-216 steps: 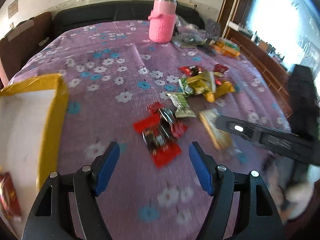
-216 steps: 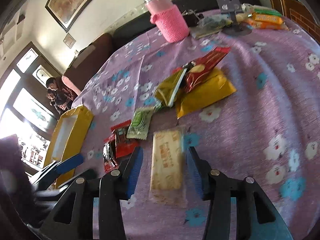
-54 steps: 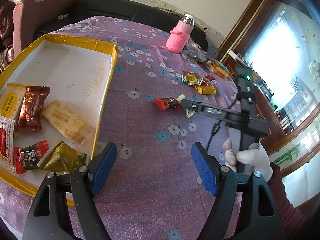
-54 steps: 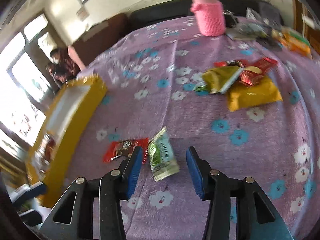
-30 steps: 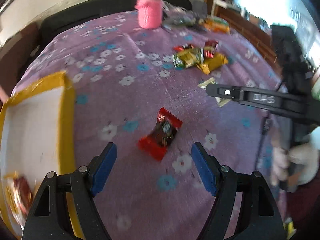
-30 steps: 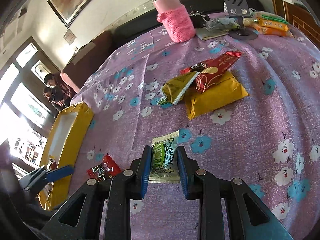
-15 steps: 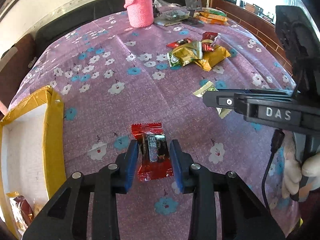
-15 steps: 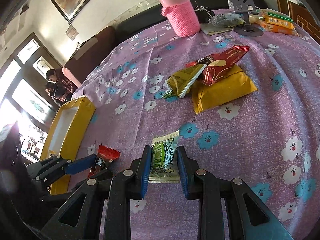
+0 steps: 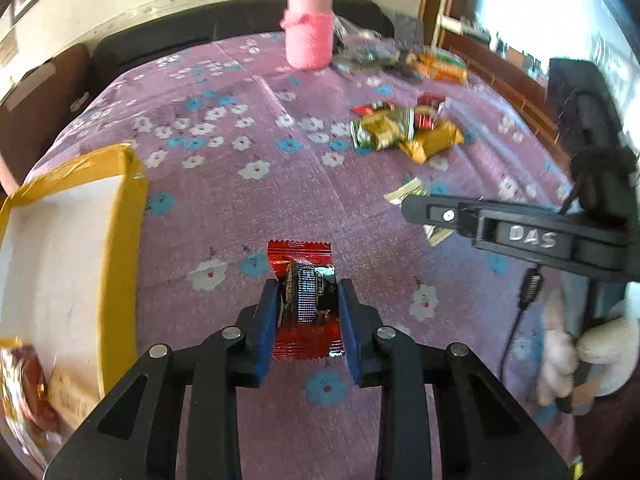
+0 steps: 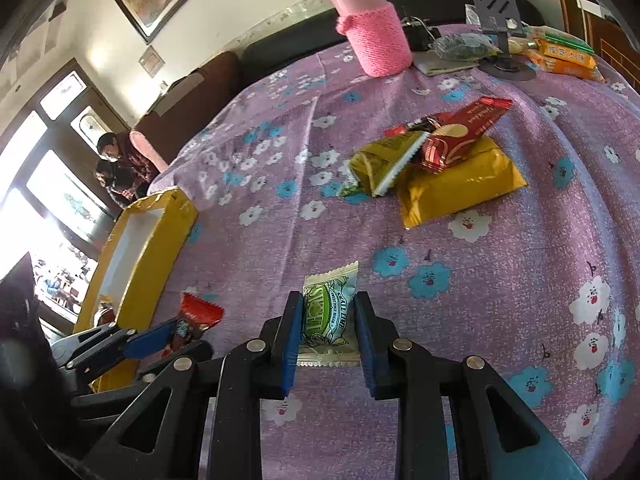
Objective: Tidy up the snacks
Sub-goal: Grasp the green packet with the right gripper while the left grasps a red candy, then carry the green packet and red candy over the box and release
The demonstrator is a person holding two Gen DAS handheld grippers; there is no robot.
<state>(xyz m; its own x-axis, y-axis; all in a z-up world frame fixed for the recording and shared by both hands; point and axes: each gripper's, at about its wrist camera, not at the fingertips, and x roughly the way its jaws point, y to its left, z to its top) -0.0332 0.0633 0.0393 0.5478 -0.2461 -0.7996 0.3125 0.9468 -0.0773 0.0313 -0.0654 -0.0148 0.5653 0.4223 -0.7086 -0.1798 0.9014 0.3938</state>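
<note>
My left gripper (image 9: 307,300) is shut on a red and black snack packet (image 9: 306,276), held just over the purple flowered tablecloth. My right gripper (image 10: 327,316) is shut on a green and white candy packet (image 10: 329,312). The left gripper and its red packet (image 10: 196,318) show at lower left in the right wrist view. The yellow-rimmed box (image 9: 120,216) lies to the left and holds several snacks at its near end (image 9: 28,376). A pile of gold, green and red snack packets (image 10: 432,160) lies further back on the table; it also shows in the left wrist view (image 9: 404,132).
A pink knit-covered bottle (image 10: 374,36) stands at the far side. A phone stand (image 10: 496,4), a wrapped bundle and orange packets (image 10: 564,56) lie at the far right. A dark sofa runs behind the table. Two people sit by the window at left (image 10: 116,164).
Both grippers closed on their packets about a second ago and stay shut. The left gripper with the red packet has shifted slightly; the right gripper holds the green packet much as before.
</note>
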